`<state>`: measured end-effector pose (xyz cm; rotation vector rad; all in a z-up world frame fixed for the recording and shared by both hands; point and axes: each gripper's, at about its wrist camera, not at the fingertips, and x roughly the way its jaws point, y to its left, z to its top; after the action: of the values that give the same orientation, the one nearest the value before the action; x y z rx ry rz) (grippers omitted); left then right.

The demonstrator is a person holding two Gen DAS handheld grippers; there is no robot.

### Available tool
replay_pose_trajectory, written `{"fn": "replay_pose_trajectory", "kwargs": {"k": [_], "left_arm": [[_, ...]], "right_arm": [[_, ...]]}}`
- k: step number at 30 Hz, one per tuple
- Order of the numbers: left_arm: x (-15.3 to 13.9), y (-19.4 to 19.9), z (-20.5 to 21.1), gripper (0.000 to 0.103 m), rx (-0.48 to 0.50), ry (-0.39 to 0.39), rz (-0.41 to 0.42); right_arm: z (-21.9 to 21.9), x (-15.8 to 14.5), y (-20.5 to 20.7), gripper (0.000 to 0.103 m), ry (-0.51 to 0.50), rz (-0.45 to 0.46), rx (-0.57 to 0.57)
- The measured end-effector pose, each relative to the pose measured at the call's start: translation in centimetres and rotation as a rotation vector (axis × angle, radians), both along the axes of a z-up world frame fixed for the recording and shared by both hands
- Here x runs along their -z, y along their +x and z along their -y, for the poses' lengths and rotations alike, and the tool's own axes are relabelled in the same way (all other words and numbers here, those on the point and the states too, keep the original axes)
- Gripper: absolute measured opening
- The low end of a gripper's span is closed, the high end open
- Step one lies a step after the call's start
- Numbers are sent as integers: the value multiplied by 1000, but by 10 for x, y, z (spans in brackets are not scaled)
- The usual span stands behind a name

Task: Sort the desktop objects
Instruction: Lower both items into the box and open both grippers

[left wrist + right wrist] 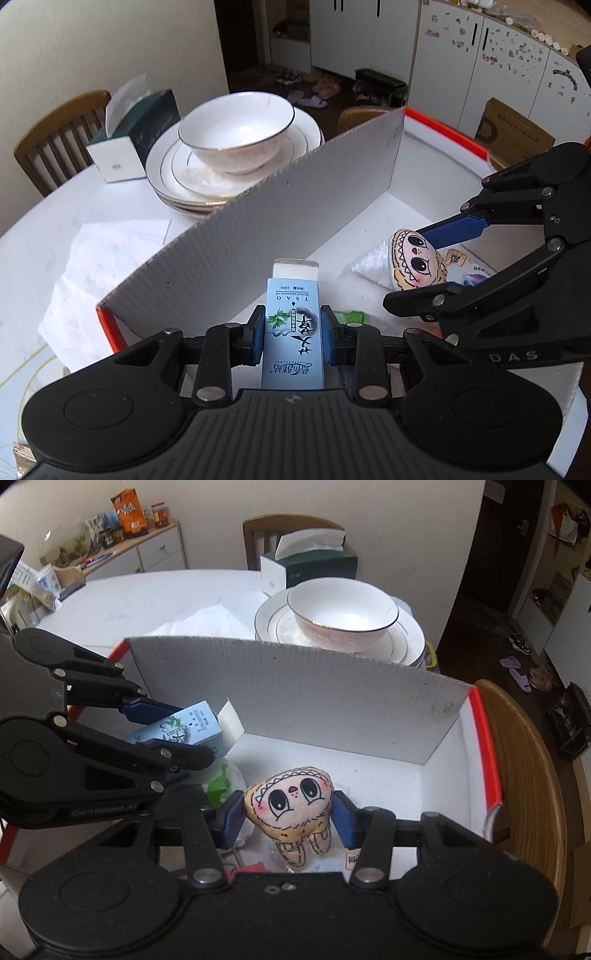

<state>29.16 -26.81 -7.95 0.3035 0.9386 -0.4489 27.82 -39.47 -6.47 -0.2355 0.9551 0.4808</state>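
left tongs [293,334] are clamping a pale blue carton [291,332] at lower centre, over the white box [295,206]. right tongs [288,814] are gripping a plush doll [291,805] at lower centre, inside that box. bowl [341,614] on the bench, upper right.

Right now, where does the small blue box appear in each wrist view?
Left wrist: blue box at bottom centre, clamped between the left gripper pads.
Right wrist: blue box at middle left, inside the cardboard box.
Shared landmark: white bowl stacked on plates behind the box wall.
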Motion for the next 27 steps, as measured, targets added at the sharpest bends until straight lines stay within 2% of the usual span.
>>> {"fn": "replay_pose_trajectory", "kwargs": {"k": [10,19,21,23,27], "left_arm": [[6,11,2,29,-9,2,-80],[5,11,0,30,-10,1,-93],[3,10,-2,36,-11,-7,-91],[0,7,-2,48,0,-16,-76],[-7,2,-2,57,4,-32,-50]], "right_arm": [[-11,7,5,50,-53,-28,-64],[-11,6,4,55,-55,-39,-93],[-11,6,3,57,-59,-37,-94],[-9,4,2,58,-56,-35,-90],[-4,-1,-1,63,-43,-20,-93]]}}
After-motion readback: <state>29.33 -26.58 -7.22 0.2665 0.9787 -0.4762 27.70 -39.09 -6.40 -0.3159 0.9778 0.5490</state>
